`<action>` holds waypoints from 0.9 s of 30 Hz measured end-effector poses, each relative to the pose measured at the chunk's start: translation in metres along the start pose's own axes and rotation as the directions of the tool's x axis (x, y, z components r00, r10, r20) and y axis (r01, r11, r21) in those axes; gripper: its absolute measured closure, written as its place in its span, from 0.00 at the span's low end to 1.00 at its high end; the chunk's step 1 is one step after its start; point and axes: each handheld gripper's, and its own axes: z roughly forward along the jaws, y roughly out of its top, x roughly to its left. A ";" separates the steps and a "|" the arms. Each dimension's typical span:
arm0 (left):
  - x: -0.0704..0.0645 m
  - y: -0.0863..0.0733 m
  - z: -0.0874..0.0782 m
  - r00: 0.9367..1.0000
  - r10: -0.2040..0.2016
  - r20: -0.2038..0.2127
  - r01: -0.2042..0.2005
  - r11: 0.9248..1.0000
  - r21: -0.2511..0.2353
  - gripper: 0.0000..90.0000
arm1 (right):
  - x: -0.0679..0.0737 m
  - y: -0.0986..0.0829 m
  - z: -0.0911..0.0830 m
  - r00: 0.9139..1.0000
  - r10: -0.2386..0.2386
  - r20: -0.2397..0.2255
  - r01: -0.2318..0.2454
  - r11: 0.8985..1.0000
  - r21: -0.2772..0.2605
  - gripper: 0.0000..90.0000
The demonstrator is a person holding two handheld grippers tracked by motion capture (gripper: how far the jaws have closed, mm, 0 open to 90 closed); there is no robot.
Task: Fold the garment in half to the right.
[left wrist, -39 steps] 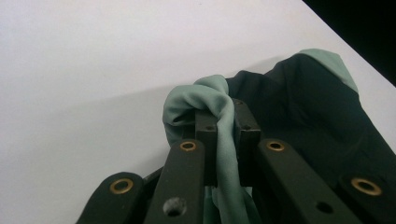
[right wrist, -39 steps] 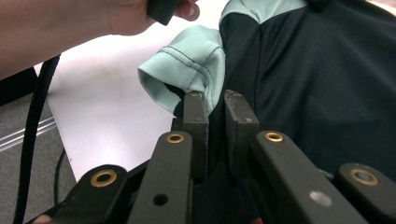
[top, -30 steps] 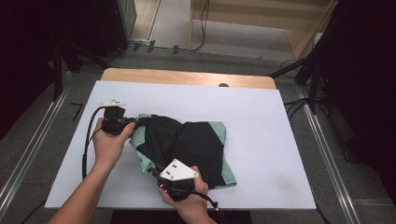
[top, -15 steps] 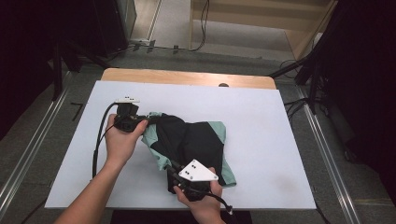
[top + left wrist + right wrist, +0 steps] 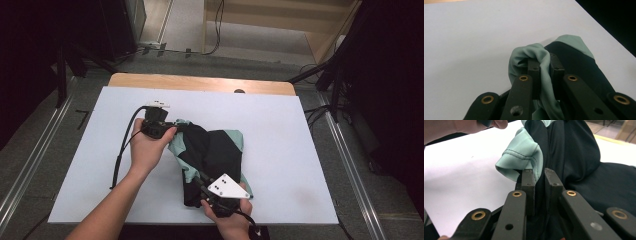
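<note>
A black and mint-green garment lies bunched in the middle of the white table. My left gripper holds its far left edge; in the left gripper view its jaws are shut on a fold of mint fabric. Close to the table's front edge, my right gripper grips the garment's near edge. Its jaws pinch black and mint cloth in the right gripper view, where the person's other hand appears at the top left.
The white sheet has bare room to the right and left of the garment. A wooden strip runs along the far edge. Metal rails flank the table, with cables on the floor beyond.
Both grippers have moved rightward with the garment held, dragging it across the table. The right gripper has also drawn closer to the front edge.
</note>
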 end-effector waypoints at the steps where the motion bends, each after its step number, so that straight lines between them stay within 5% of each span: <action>1: -0.003 0.002 0.002 1.000 0.005 0.005 -0.005 1.000 0.003 0.92 | -0.003 -0.002 -0.002 1.000 0.005 0.004 -0.005 1.000 -0.001 0.88; 12: -0.010 0.001 0.004 1.000 0.027 0.008 -0.027 1.000 0.001 0.92 | -0.008 -0.010 -0.010 1.000 0.016 0.014 -0.016 1.000 -0.003 0.88; 27: 0.042 -0.030 -0.055 0.994 -0.035 -0.105 0.034 0.999 -0.007 0.93 | 0.042 0.010 0.029 0.994 -0.036 -0.105 0.036 0.999 -0.005 0.88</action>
